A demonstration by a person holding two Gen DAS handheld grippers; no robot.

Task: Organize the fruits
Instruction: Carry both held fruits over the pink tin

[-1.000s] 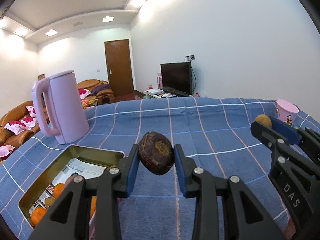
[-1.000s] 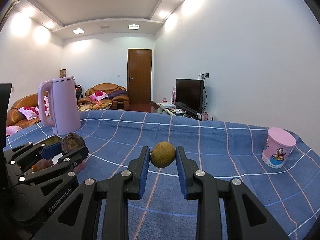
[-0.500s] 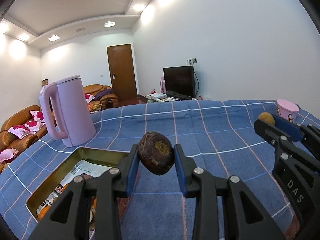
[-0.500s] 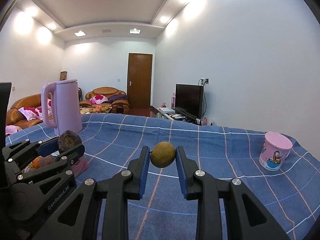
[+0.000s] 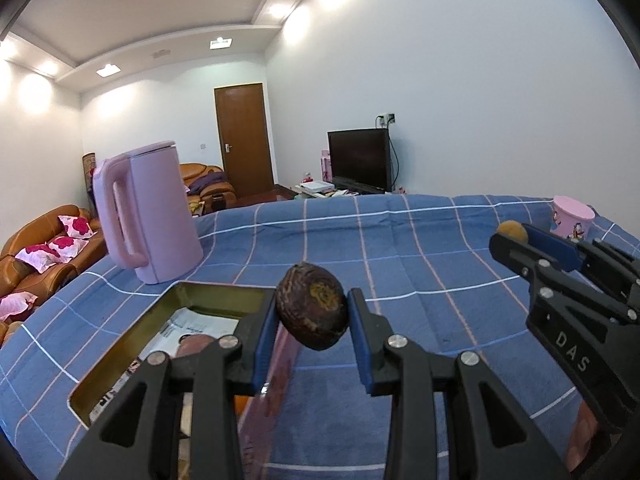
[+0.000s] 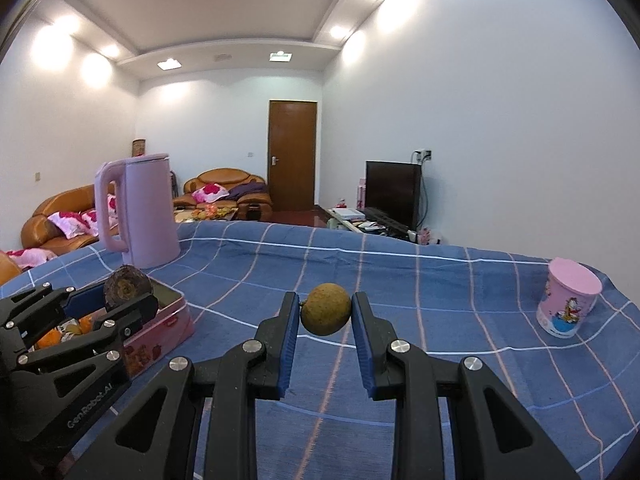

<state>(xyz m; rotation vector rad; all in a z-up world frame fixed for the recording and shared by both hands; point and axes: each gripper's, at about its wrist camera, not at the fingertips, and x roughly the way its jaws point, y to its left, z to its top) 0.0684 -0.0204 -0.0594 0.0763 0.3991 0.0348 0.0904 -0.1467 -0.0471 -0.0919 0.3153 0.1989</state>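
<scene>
Blue checked cloth (image 6: pixel 440 288) spreads under my claws. Near, my left claw (image 5: pixel 312 320) pinches a dark fruit (image 5: pixel 312 310) above the tin's (image 6: pixel 160 332) right rim; my right claw (image 6: pixel 325 316) pinches a tan fruit (image 6: pixel 326 314). Farther left stands a kettle (image 5: pixel 150 210), far right a cup (image 6: pixel 568 306).

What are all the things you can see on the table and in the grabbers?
kettle: 1, lilac, far left of table.
tin box: 1, pink outside, gold inside, near left.
oranges: a few, orange, inside tin box.
cup: 1, pink with cartoon, right side.
tablecloth: 1, blue checked, covering table.
dark fruit: 1, brown-purple, in left gripper.
round fruit: 1, yellow-brown, in right gripper.
</scene>
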